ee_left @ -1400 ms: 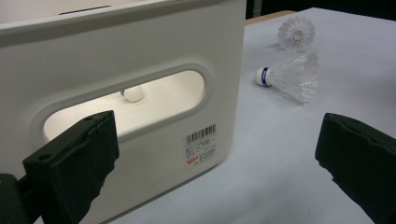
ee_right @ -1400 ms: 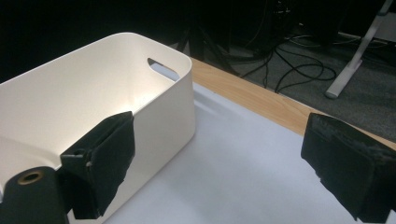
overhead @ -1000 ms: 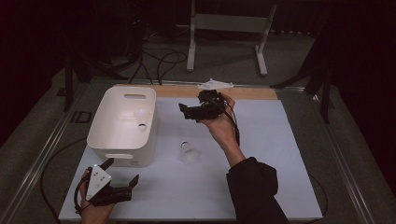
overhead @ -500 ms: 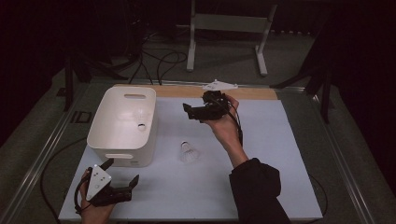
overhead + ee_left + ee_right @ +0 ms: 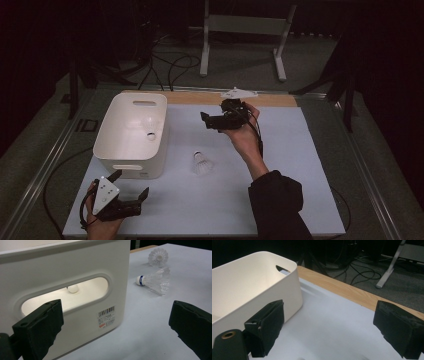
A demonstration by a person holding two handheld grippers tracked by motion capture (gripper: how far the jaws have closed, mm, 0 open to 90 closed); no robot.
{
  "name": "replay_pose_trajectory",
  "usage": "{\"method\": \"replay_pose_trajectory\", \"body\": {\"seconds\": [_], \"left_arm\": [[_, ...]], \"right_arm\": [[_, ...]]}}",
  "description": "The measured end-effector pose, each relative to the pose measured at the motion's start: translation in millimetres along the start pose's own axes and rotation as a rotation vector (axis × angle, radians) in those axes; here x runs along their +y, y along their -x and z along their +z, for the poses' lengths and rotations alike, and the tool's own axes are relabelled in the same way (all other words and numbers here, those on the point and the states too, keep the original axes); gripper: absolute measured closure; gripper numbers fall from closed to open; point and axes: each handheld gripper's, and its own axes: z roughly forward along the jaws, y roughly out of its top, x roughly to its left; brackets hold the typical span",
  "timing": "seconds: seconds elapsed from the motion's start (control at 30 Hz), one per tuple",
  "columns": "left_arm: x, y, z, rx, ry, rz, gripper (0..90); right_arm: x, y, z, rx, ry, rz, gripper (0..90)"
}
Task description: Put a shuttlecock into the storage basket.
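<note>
A white feathered shuttlecock with a blue-banded cork (image 5: 202,163) lay on its side on the pale blue tabletop (image 5: 300,165), just right of the white rectangular plastic bin (image 5: 132,135) and apart from it. In the left gripper view this shuttlecock (image 5: 155,281) had its long axis roughly level with the tabletop, cork toward the bin wall, skirt flaring away. A second white shuttlecock (image 5: 158,256) sat beyond it, its skirt opening facing the camera. Through the bin's oval handle slot a small white rounded object (image 5: 72,288) showed inside; in the high view it sat on the bin floor (image 5: 150,135).

Left tool (image 5: 131,186) rested low at the tabletop's near left corner, jaws wide apart, nothing between them, aimed at the bin's near wall. Right tool (image 5: 210,121) was held raised above the tabletop's middle, past the shuttlecock, jaws also spread and empty, pointing toward the bin's far right corner.

Against the frame one second before: right tool had drifted slightly to the right, away from the bin. Left tool and shuttlecock were unchanged in place.
</note>
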Motion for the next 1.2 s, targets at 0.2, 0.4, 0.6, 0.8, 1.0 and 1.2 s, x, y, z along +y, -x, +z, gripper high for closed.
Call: {"method": "replay_pose_trajectory", "body": {"seconds": [0.2, 0.4, 0.6, 0.8, 1.0, 1.2], "left_arm": [[0.0, -0.4, -0.3, 0.0, -0.005, 0.006, 0.3], [0.0, -0.4, -0.3, 0.002, -0.005, 0.005, 0.3], [0.1, -0.1, -0.3, 0.001, -0.001, 0.003, 0.3], [0.1, -0.1, -0.4, 0.001, -0.001, 0.003, 0.3], [0.0, 0.0, -0.3, 0.001, -0.001, 0.002, 0.4], [0.0, -0.1, -0.4, 0.0, -0.002, 0.003, 0.3]], "right_arm": [[-4.9, 5.9, 0.1, -0.019, -0.015, 0.006, 9.6], [-9.3, 11.9, 1.0, -0.032, -0.022, 0.009, 9.6], [-14.2, 17.8, 2.5, -0.047, -0.031, 0.018, 9.7], [-18.4, 21.5, 3.3, -0.058, -0.037, 0.026, 9.9], [-21.8, 25.2, 4.1, -0.067, -0.044, 0.036, 9.9], [-25.7, 28.5, 5.8, -0.079, -0.057, 0.04, 9.9]]}}
